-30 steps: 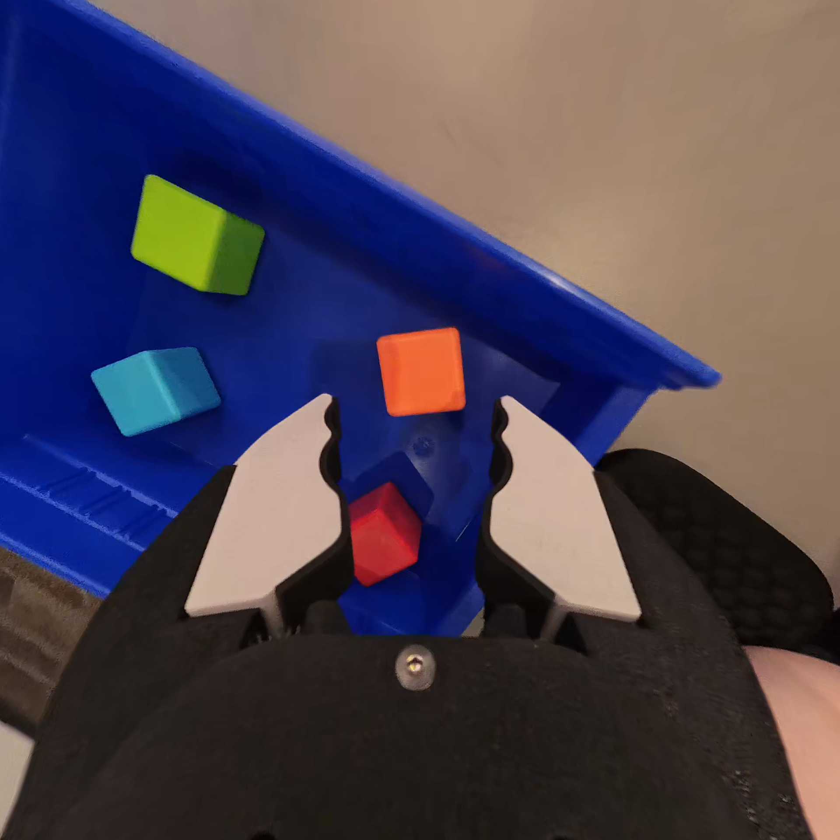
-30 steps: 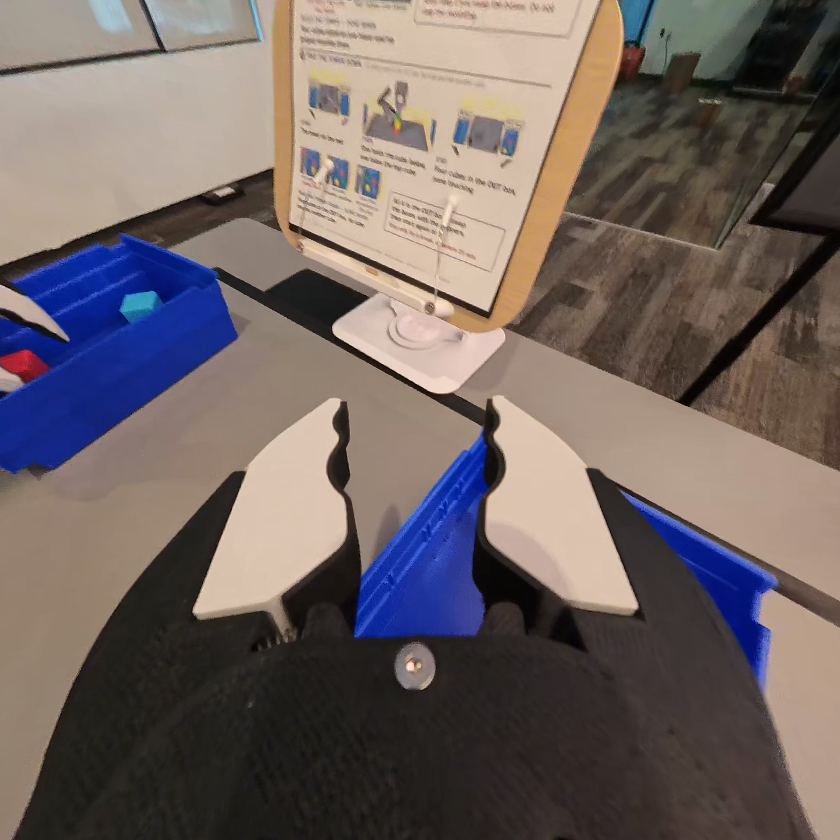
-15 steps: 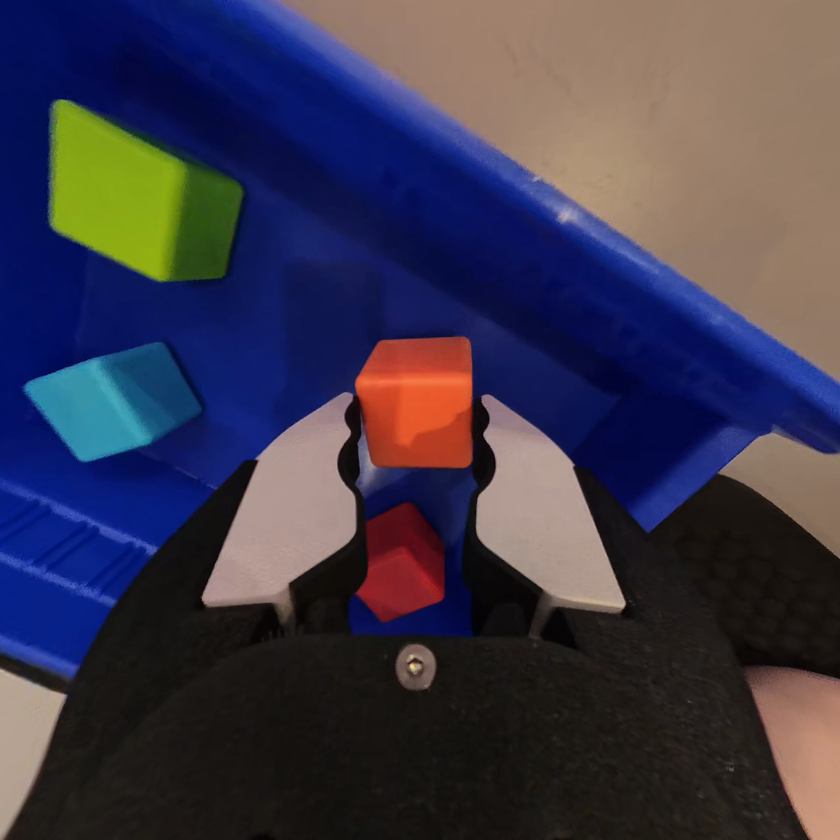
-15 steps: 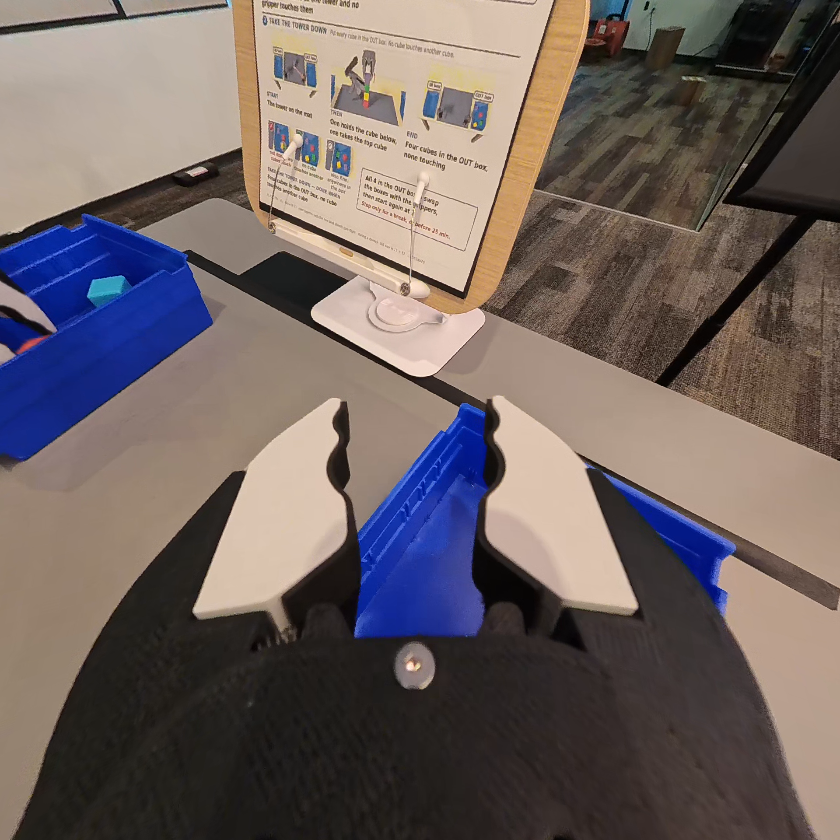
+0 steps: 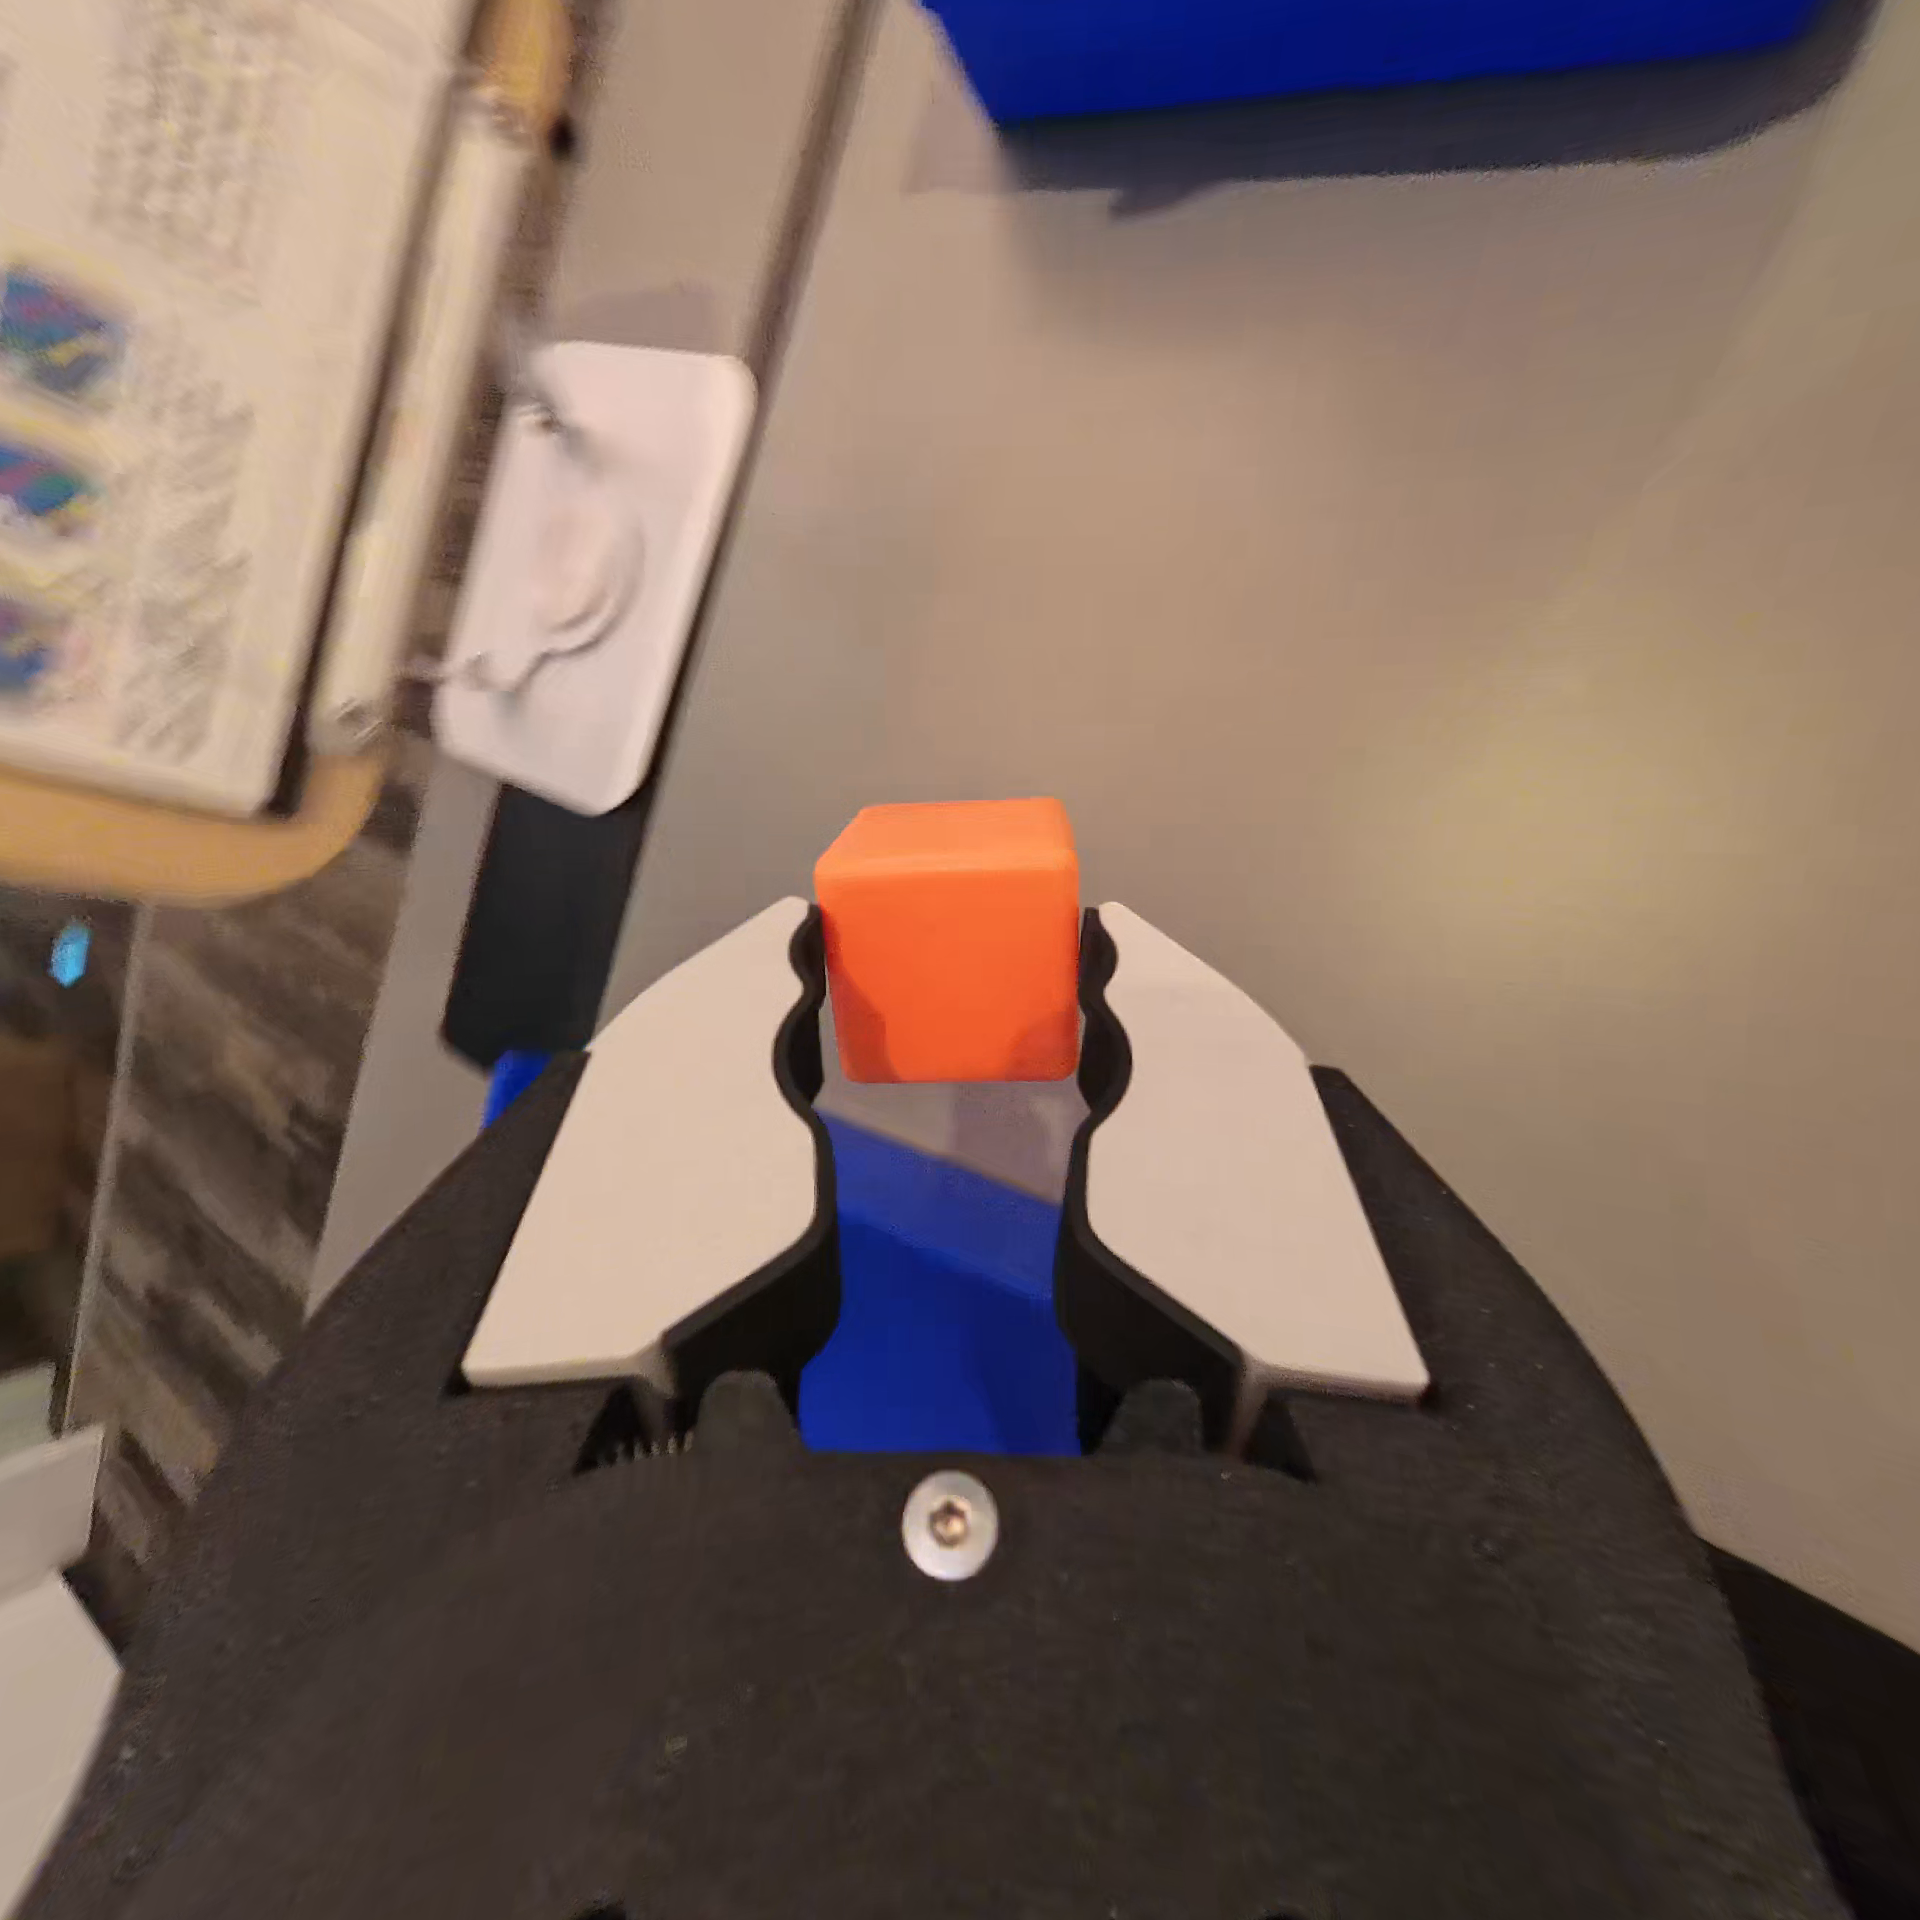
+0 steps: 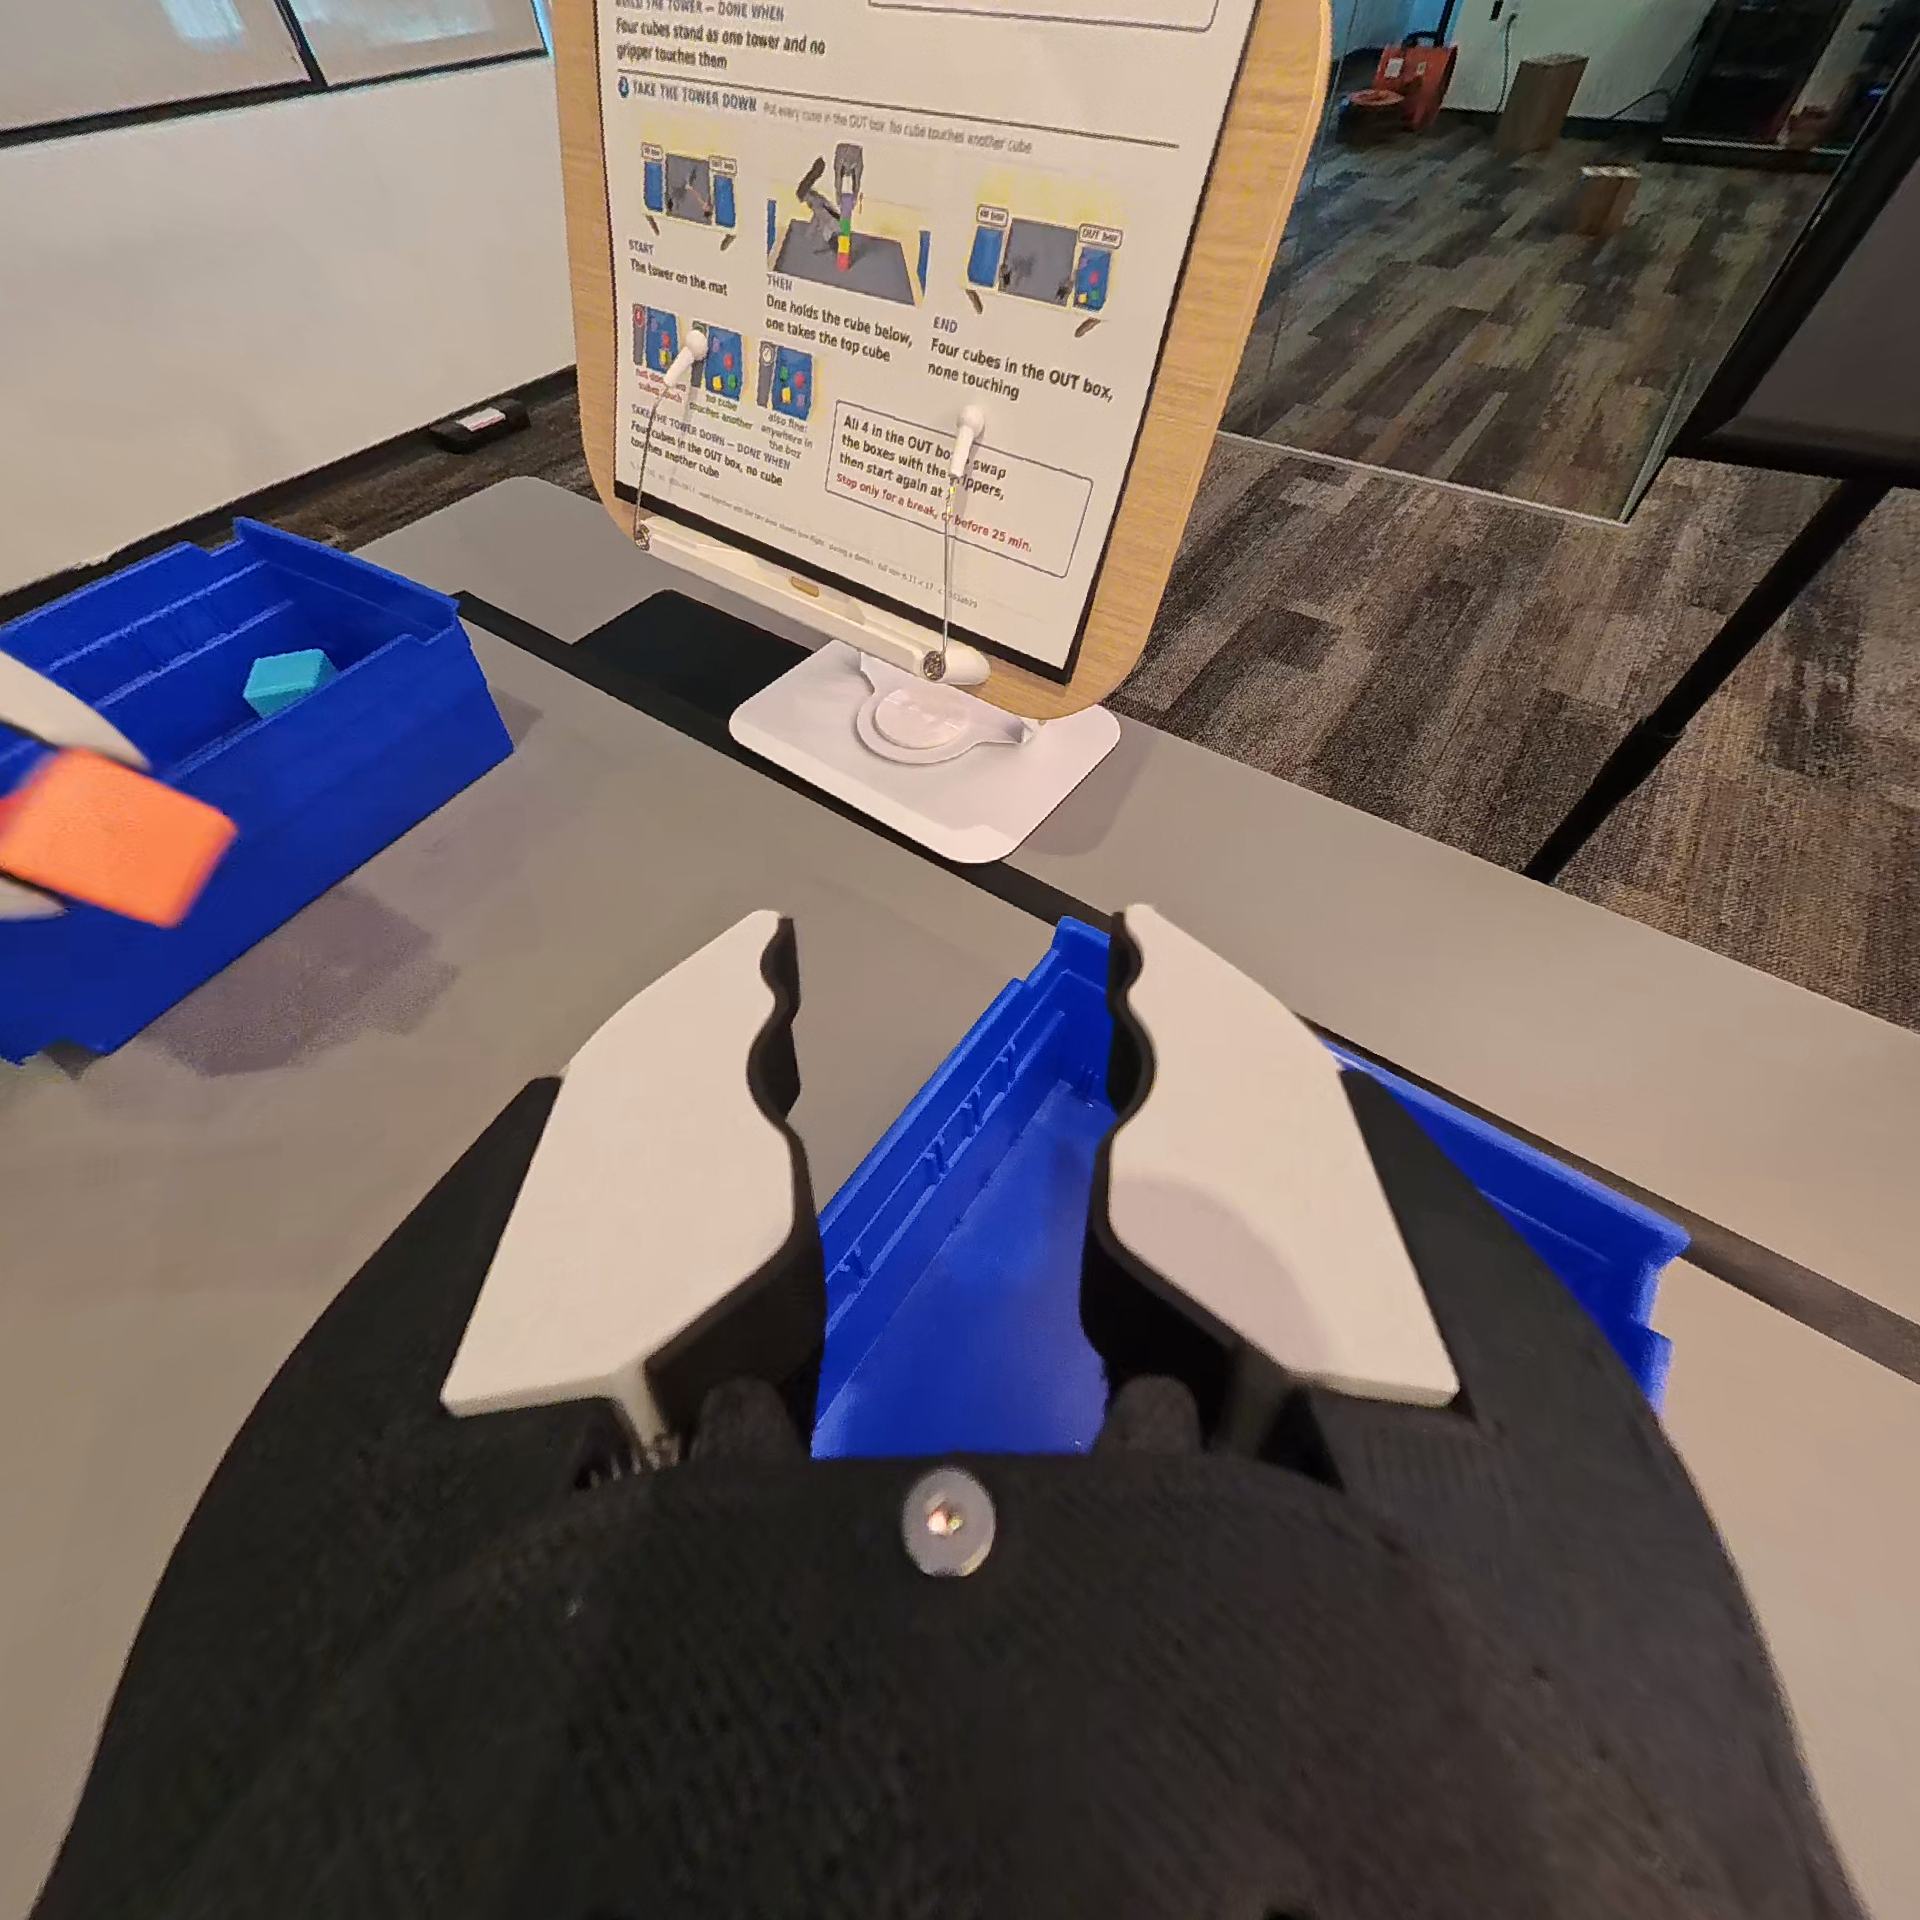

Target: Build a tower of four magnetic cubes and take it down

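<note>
L gripper [image 5: 948, 982] has its fingers [image 5: 665, 1143] clamped on the orange cube [image 5: 948, 961], one on each side face near the tips. Cube is off the grey surface [image 5: 1403, 582], held in the air; it's a cube, so no long axis. One flat face looks back at the L wrist cam, top face tilts a bit away, edges roughly square to the fingers. In the R wrist view the same cube [image 6: 109, 836] shows at 9 o'clock, blurred, in front of the L blue bin [image 6: 343, 748], w/ a white fingertip [image 6: 57, 712] of the L gripper above it.

A teal cube [image 6: 286, 677] lies in that L bin, tilted, one corner pointing toward 12. Other cubes can't be seen.

R gripper [image 6: 951, 1029] is empty, fingers [image 6: 1247, 1164] spread fairly wide, hanging over the near edge of the R blue bin [image 6: 1538, 1205]; bin's long axis runs approx 7 to 1 o'clock in that view.

At 12 o'clock a wood-backed instruction board [image 6: 894, 312] stands on a white base [image 6: 935, 769]; printed sheet w/ text and small colour pics, readable but not repeated here. In the L wrist view the board [image 5: 177, 436] is at 10 o'clock, too blurred to read. No brand marks visible on cubes or bins.
</note>
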`<state>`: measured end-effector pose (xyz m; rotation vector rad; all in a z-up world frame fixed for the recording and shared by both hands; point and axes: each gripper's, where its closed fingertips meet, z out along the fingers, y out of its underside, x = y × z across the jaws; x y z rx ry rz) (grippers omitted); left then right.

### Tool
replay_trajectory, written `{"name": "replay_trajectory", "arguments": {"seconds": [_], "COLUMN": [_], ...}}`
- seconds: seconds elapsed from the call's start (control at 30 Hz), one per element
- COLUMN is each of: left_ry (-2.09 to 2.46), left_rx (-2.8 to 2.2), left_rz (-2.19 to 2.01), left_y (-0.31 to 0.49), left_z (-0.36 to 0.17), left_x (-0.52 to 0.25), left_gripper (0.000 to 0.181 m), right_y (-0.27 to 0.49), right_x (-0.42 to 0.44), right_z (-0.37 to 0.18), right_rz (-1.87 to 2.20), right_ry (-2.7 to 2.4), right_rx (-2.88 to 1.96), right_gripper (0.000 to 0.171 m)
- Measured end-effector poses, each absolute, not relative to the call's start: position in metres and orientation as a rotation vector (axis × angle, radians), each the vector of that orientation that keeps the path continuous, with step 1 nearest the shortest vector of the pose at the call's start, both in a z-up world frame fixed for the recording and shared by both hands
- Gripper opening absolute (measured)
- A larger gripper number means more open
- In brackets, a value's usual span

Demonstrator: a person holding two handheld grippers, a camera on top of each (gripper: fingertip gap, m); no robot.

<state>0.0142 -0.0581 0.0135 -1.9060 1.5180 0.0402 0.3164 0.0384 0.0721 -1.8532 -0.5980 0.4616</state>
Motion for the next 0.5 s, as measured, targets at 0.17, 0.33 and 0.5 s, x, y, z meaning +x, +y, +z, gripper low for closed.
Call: {"name": "replay_trajectory", "arguments": {"seconds": [0.17,0.33,0.5], "left_ry": [1.901,2.086,2.131], "left_rx": [-1.968,-2.028,-2.056], "left_rz": [-0.050,0.042,0.012], "left_y": [-0.054,-0.042,-0.038], "left_z": [-0.065,-0.114,-0.131], "left_x": [0.081,0.093,0.102], "left_gripper": [0.046,0.046,0.046], "right_y": [0.038,0.035,0.036], "right_x": [0.315,0.313,0.318], "right_z": [0.070,0.071,0.064], "right_rz": [0.463,0.506,0.499], "right_ry": [-0.624,-0.631,-0.642], "right_rx": [-1.867,-1.862,-1.896], "right_gripper": [0.059,0.058,0.059]}}
